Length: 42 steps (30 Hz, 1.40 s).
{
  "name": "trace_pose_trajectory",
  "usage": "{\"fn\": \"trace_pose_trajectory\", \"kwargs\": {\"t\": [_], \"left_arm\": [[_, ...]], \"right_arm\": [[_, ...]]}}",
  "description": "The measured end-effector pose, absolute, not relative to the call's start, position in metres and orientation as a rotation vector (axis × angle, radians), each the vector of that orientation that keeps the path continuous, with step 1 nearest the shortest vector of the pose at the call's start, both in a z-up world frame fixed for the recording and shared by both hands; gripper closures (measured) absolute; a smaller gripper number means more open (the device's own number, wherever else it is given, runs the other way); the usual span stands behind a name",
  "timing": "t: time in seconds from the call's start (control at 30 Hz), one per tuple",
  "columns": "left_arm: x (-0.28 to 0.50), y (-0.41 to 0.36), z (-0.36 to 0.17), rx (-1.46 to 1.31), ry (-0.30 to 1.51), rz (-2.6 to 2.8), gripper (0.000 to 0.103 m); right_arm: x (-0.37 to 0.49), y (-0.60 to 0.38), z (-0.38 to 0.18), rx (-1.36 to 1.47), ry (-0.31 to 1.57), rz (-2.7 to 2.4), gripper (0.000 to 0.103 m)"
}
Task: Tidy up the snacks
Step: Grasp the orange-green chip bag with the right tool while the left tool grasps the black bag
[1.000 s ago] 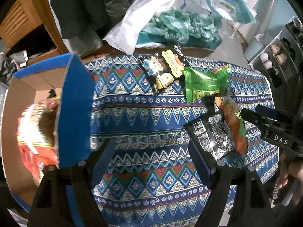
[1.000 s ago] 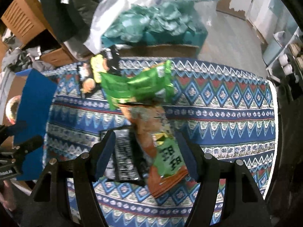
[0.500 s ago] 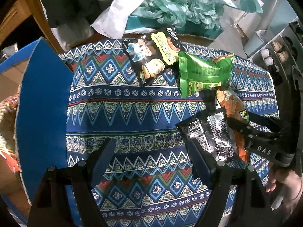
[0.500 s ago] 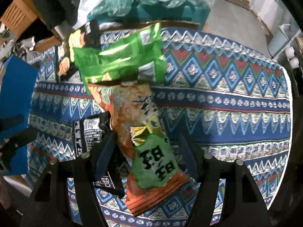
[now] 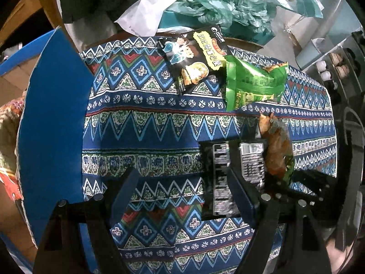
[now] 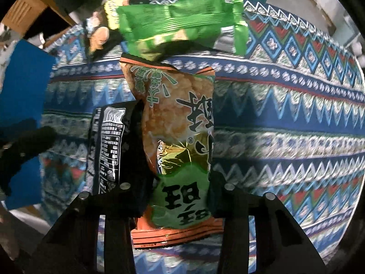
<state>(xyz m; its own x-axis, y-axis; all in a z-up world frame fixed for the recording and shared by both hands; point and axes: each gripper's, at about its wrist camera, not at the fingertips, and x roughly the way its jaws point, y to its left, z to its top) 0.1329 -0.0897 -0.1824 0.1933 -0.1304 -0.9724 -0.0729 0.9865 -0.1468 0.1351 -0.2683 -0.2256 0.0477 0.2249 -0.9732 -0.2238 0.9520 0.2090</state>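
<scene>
orange snack bag (image 6: 175, 137); right tool (image 6: 178, 196) closing around it, lower edge hidden | left tool (image 5: 182, 196) apart

my right gripper (image 6: 180, 194) points steeply down, its jaws closing with the orange bag (image 6: 175, 137) between them, fingers at its sides. my left gripper (image 5: 182, 196) also points steeply down, jaws spread wide over the cloth, nothing between them.
</scene>
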Motion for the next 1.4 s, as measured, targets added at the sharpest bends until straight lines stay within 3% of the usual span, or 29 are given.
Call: {"fn": "trace_pose_trajectory", "kwargs": {"t": [0.2, 0.3, 0.8, 1.4], "left_arm": [[0.130, -0.099, -0.182, -0.201, 1.377, -0.068, 0.021], [0.131, -0.109, -0.184, -0.218, 1.386, -0.091, 0.015], [0.141, -0.144, -0.210, -0.355, 1.434, -0.096, 0.015], [0.148, -0.188, -0.241, -0.171, 1.472, -0.075, 0.007]], "right_arm": [[0.125, -0.268, -0.215, -0.075, 1.439, 0.282, 0.066], [0.125, -0.280, -0.211, -0.108, 1.434, 0.232, 0.066], [0.125, -0.349, -0.206, -0.083, 1.456, 0.177, 0.066], [0.111, -0.383, -0.226, -0.071, 1.492, 0.167, 0.065]]}}
